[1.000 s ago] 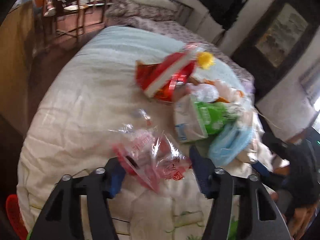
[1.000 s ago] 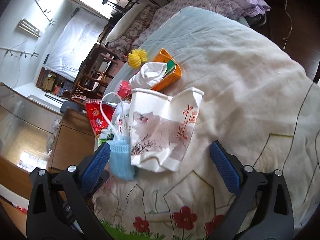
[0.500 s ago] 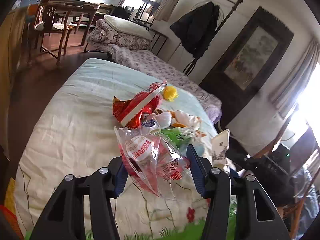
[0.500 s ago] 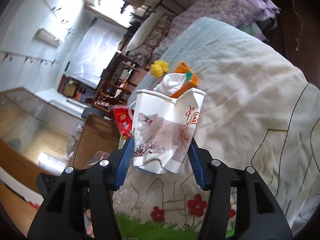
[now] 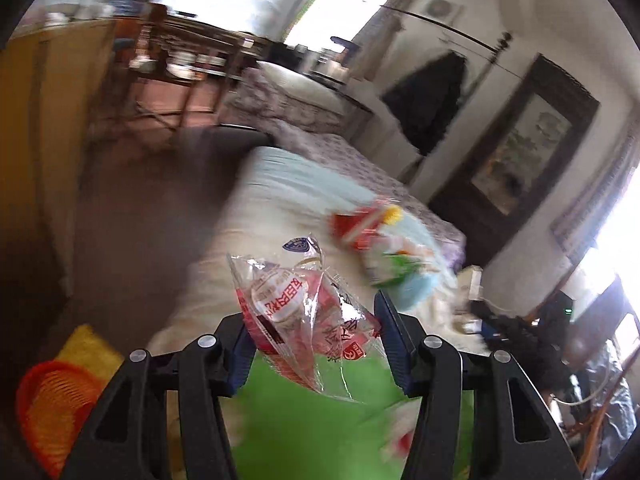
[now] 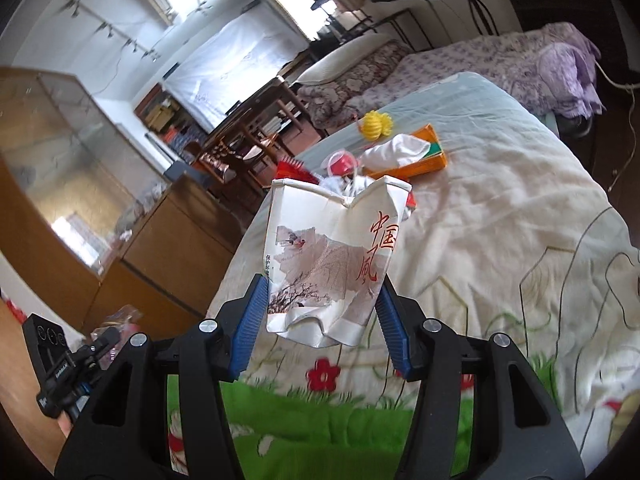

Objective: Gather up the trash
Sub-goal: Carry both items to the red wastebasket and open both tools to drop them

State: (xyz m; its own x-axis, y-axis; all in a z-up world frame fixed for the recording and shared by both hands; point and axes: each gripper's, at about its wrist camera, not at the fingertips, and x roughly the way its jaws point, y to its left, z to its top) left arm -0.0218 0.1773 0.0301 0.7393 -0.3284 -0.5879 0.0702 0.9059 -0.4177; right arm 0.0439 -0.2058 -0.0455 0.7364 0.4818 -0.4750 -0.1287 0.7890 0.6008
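My left gripper [image 5: 314,326] is shut on a clear plastic wrapper [image 5: 296,312] with red print, held up off the bed. My right gripper [image 6: 320,304] is shut on a crushed white paper cup [image 6: 332,256] with red characters, lifted above the quilt. More trash lies in a heap on the bed: a red packet [image 5: 354,226], a green-and-white carton [image 5: 390,266], a blue face mask [image 5: 416,290], an orange box [image 6: 420,158] with a white tissue [image 6: 394,148] on it, and a yellow ball [image 6: 376,124]. The other gripper [image 6: 64,372] shows at the lower left of the right wrist view.
An orange-red basket [image 5: 48,396] stands on the floor left of the bed. A wooden cabinet [image 6: 152,240] runs along the bed's side. Behind are a second bed with purple bedding [image 6: 520,60], a wooden table and chairs [image 5: 180,64] and a dark framed picture [image 5: 520,152].
My left gripper lifted the wrapper off the bed and swung back and left. My right gripper closed on the paper cup, raised it and rolled.
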